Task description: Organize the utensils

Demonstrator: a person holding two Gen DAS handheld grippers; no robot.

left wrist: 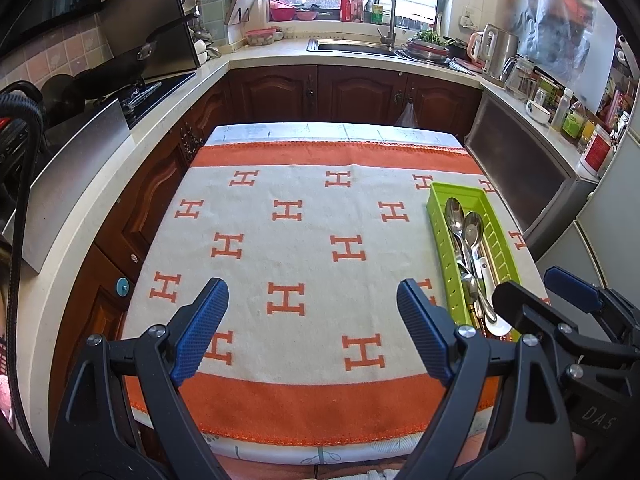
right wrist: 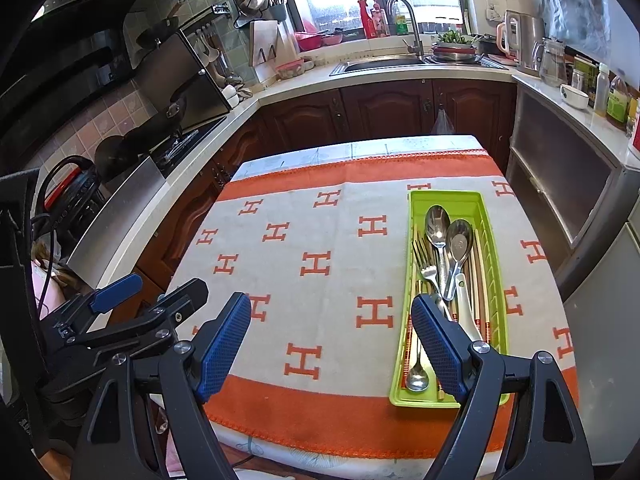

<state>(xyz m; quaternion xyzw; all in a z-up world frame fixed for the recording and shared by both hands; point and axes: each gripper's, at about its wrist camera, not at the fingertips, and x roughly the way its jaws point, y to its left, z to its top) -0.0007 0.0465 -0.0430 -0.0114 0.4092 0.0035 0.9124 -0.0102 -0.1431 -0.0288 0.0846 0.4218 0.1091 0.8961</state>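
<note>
A green utensil tray (right wrist: 444,195) lies on the right side of the table, on an orange and white cloth (right wrist: 320,236) patterned with H shapes. It holds two steel spoons (right wrist: 438,220), a fork (right wrist: 426,266), a white ceramic spoon (right wrist: 466,304), chopsticks (right wrist: 481,276) and a small spoon (right wrist: 417,376). My right gripper (right wrist: 330,298) hovers open over the cloth's near edge, its right finger in front of the tray's near end. My left gripper (left wrist: 311,282) is open over bare cloth left of the tray (left wrist: 436,216). Each gripper shows in the other's view: the right gripper (left wrist: 526,282) and the left gripper (right wrist: 168,282).
Kitchen counters wrap round the table. A stove with a dark pan (left wrist: 120,68) is on the left, a sink with a tap (right wrist: 408,8) at the back, and a metal cabinet (right wrist: 560,176) with bottles and a bowl on the right. The cloth left of the tray is bare.
</note>
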